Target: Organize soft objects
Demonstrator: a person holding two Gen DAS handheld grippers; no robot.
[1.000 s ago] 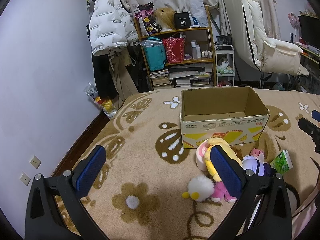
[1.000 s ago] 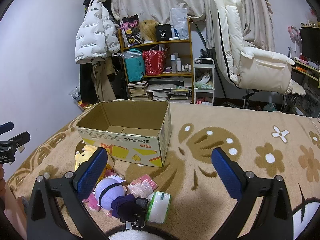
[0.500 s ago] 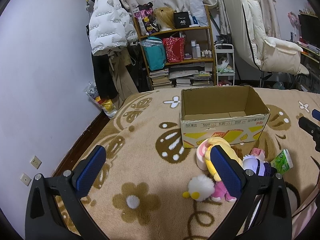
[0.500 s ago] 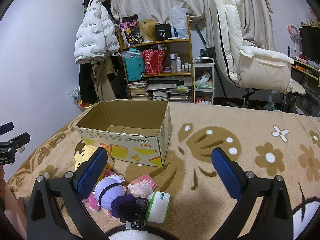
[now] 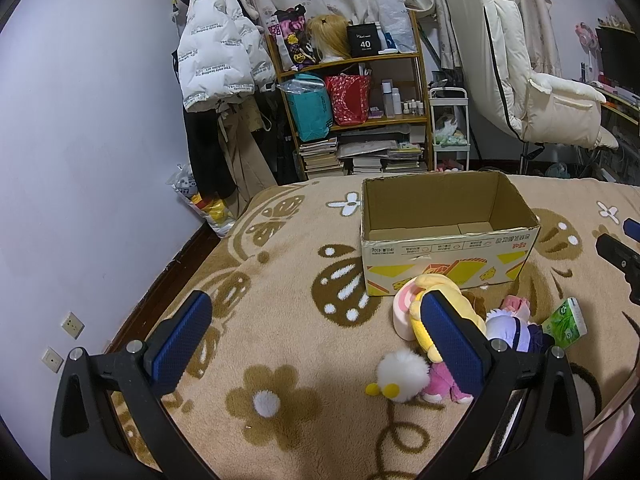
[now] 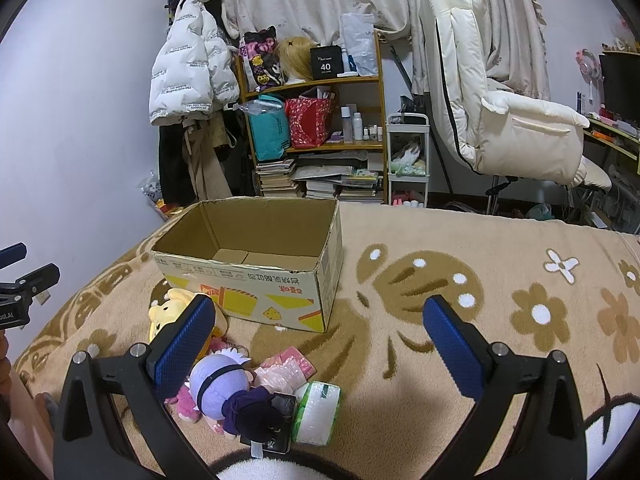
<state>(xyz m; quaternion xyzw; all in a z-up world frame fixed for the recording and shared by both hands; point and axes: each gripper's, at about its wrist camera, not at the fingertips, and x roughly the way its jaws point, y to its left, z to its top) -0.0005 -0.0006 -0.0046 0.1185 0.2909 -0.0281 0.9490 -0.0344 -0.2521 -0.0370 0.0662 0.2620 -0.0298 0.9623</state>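
Note:
An open, empty cardboard box (image 5: pixel 448 236) (image 6: pixel 256 276) stands on the beige flower-patterned blanket. In front of it lies a pile of soft toys: a yellow plush (image 5: pixel 444 292) (image 6: pixel 168 312), a white fluffy chick (image 5: pixel 398 376), a purple-haired doll (image 5: pixel 508 330) (image 6: pixel 224 384), a pink packet (image 6: pixel 286 366) and a green tissue pack (image 5: pixel 566 322) (image 6: pixel 316 412). My left gripper (image 5: pixel 316 344) is open and empty, left of the pile. My right gripper (image 6: pixel 320 340) is open and empty, above the pile's right side.
A cluttered shelf (image 6: pixel 316 120) with bags and books, a hanging white jacket (image 5: pixel 216 60) and a cream recliner (image 6: pixel 500 116) stand beyond the bed's far edge. The wall (image 5: pixel 80 160) is close on the left.

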